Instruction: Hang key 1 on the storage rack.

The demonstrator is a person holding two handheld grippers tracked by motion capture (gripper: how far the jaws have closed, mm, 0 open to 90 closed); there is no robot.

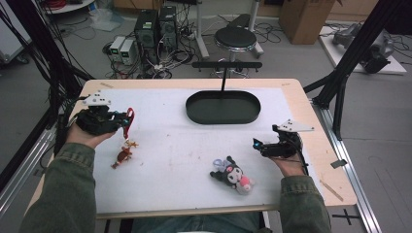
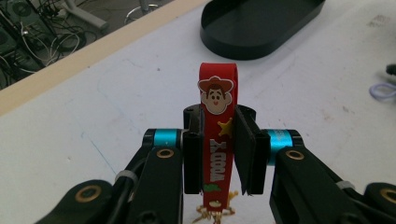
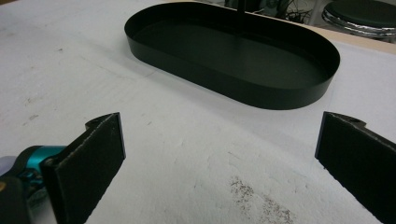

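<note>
Left gripper view: the left gripper [image 2: 219, 154] has its fingers [image 2: 192, 158] clamped on a red strap [image 2: 217, 140], well short of the black tray [image 2: 261, 28]; the right gripper [image 3: 219, 154], fingers wide apart, faces that tray

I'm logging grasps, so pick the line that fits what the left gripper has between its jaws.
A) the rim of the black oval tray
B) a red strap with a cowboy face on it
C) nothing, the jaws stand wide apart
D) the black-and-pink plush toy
B: in the left gripper view the left gripper has its jaws closed on the red strap with the cowboy face, while the plush toy lies on the table and the black oval tray sits farther off.
</note>
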